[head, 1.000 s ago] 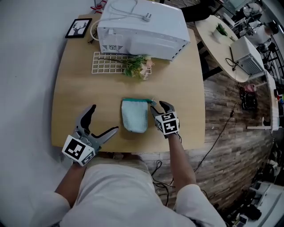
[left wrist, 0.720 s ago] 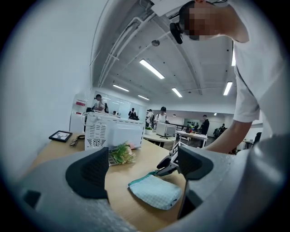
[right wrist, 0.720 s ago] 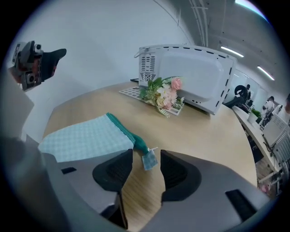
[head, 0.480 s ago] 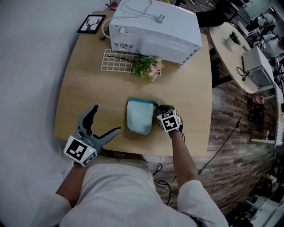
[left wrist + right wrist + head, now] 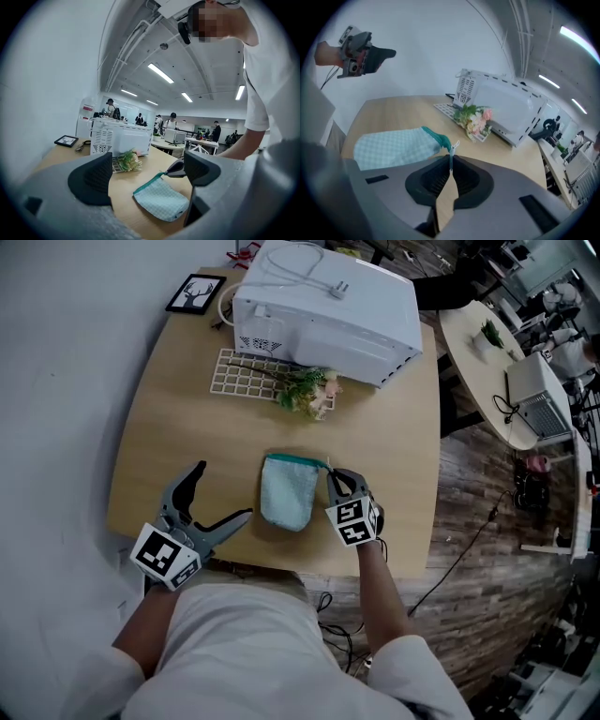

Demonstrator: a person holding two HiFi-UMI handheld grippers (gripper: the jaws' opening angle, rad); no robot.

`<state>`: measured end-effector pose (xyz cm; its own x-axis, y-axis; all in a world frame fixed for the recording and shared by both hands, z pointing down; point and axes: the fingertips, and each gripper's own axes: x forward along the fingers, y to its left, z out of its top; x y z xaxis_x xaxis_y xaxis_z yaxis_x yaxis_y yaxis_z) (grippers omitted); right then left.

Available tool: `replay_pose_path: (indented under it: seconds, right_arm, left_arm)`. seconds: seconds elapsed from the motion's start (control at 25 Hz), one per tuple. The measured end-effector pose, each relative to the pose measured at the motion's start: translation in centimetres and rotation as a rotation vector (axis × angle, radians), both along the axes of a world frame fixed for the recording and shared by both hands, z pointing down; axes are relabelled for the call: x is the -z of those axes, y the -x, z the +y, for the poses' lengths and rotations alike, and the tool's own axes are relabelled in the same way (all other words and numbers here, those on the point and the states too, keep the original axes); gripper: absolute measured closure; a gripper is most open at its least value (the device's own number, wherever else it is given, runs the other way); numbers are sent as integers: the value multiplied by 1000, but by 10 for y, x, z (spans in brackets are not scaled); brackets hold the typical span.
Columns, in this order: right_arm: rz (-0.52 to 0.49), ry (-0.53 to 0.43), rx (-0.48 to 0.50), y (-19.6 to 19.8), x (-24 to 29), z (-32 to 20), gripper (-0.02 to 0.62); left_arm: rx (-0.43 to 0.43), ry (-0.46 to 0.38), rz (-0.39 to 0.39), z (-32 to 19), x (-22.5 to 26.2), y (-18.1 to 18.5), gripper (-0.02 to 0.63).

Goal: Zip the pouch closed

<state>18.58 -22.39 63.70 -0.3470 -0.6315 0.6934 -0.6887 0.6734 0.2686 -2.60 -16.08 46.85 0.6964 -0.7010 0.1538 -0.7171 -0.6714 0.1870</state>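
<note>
Grip is confirmed at the zip: the right gripper (image 5: 330,476) is clamped on the small pale zip pull (image 5: 451,152) at the teal-trimmed end of the pale mint checked fabric pouch (image 5: 287,494). Its jaws have just been drawn together, and the pull is seen standing upright, pinched between the black ribbed pads (image 5: 432,182). In the right gripper view the teal corner of the pouch is drawn up toward the jaws, while the rest of the bag is laid flat.

The pouch is found on the light wooden table (image 5: 169,427), near its front edge and between the two grippers, with the teal zip edge turned toward the far side. How far the zip is run across cannot be made out.

Over on the left, the left gripper (image 5: 223,490) is held with its jaws spread wide and nothing between them. It is kept beside the pouch, not touching it, above the table's front left corner. Through the gap in the left gripper view the pouch and the tip of the other gripper are framed.

Farther back, a boxy white microwave oven (image 5: 328,310) is set at the table's far edge. A white wire grid rack (image 5: 246,376) and a small bunch of artificial flowers (image 5: 307,390) are laid in front of it, and a black-framed deer picture (image 5: 195,293) is placed at the far left corner.
</note>
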Motion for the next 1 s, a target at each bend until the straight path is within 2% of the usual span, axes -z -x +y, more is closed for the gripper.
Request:
replay_pose_path:
  seconds: [0.28, 0.44, 0.6, 0.76, 1.0]
  right_arm:
    - [-41, -194, 135, 38, 92, 14, 575]
    - [-60, -277, 212, 59, 132, 28, 577]
    - [-34, -330, 279, 70, 160, 38, 577]
    - [-37, -363, 295, 71, 184, 38, 577]
    - [-50, -413, 271, 67, 217, 37, 577]
  left_arm:
    - [-63, -22, 40, -8, 10, -24, 133]
    - [-109, -33, 73, -11, 17, -32, 135]
    - [-160, -38, 94, -13, 23, -35, 135]
    - [-224, -40, 107, -17, 29, -41, 139]
    - [-320, -83, 131, -23, 48, -60, 197]
